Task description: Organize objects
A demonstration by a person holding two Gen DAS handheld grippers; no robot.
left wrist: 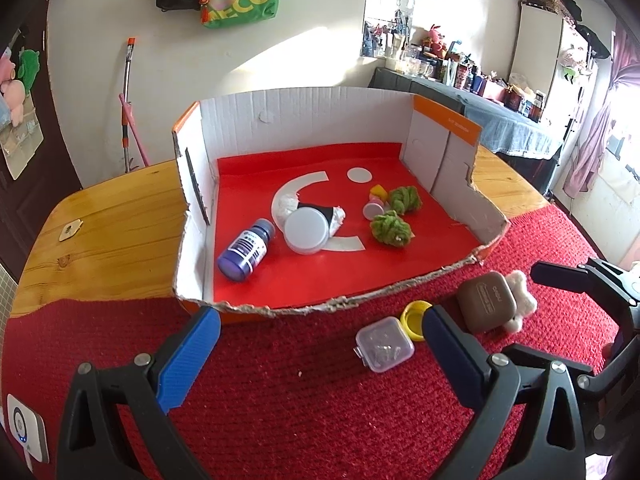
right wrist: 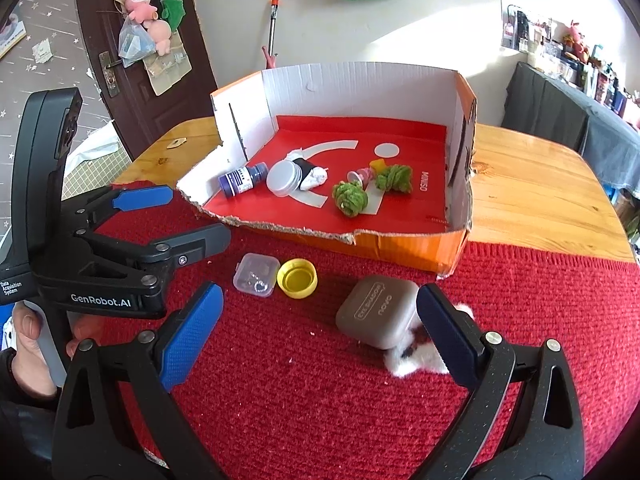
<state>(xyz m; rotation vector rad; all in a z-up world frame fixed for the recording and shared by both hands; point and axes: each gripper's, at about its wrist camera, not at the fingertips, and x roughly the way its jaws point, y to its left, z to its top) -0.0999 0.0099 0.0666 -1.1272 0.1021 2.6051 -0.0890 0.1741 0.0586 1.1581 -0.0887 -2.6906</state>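
Observation:
A torn cardboard box [left wrist: 304, 114] [right wrist: 412, 246] with a red floor holds a blue bottle [left wrist: 245, 249] [right wrist: 241, 179], a white round tin [left wrist: 306, 230] [right wrist: 283, 177], crumpled white paper, two green yarn balls [left wrist: 391, 228] [right wrist: 350, 198] and small caps. On the red mat in front lie a clear plastic case [left wrist: 384, 345] [right wrist: 256, 275], a yellow cap [left wrist: 416, 321] [right wrist: 297, 278], a brown eyeshadow case [left wrist: 486, 307] [right wrist: 378, 310] and a white fluffy toy [left wrist: 520, 300] [right wrist: 416, 360]. My left gripper [left wrist: 320, 354] [right wrist: 174, 216] is open above the mat. My right gripper [right wrist: 316, 338] is open, its right finger beside the brown case.
The wooden table [left wrist: 104, 232] [right wrist: 532, 192] carries the red knitted mat [left wrist: 300, 408] [right wrist: 320, 400]. A small tan tag [left wrist: 70, 230] lies on the wood at left. A hand [right wrist: 28, 332] holds the left gripper's handle. A cluttered shelf stands at the far right.

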